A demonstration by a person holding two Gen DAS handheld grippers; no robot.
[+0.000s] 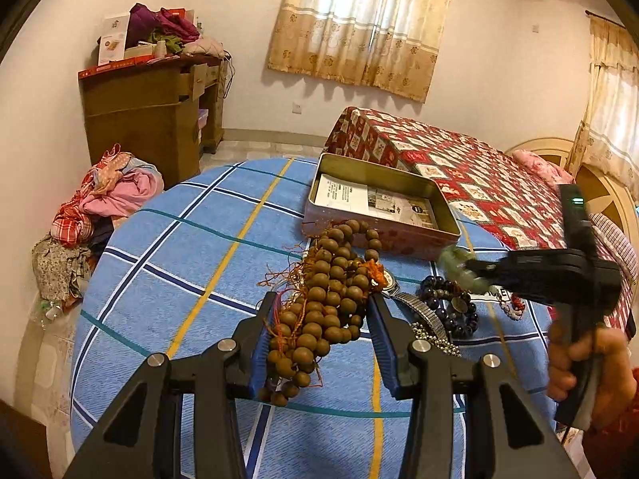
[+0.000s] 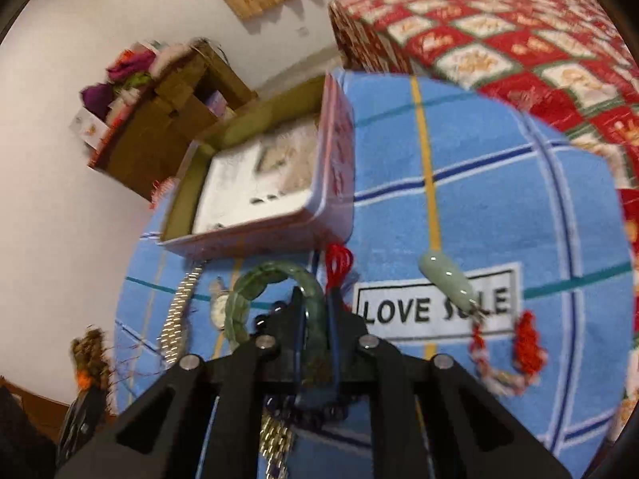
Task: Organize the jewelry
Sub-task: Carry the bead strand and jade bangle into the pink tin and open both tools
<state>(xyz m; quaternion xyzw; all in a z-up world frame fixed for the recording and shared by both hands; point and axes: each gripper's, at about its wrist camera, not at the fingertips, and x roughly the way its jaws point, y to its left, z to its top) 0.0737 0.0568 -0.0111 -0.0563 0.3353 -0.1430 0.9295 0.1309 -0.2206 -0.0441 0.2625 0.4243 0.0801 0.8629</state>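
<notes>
inside tin [image 1: 423, 235], perhaps printed paper [image 1: 375, 199]

Left hand-held gripper [image 1: 319, 319] stands partly spread, angled downward; right hand-held gripper [image 2: 315, 311] nearly shut, gripped by a hand [image 1: 579, 363].

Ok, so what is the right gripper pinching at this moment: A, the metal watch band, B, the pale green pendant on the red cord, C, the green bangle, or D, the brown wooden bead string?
C: in the right wrist view the right gripper has its jaws closed on the green bangle, while the brown wooden bead string hangs between the left gripper's fingers.
</notes>
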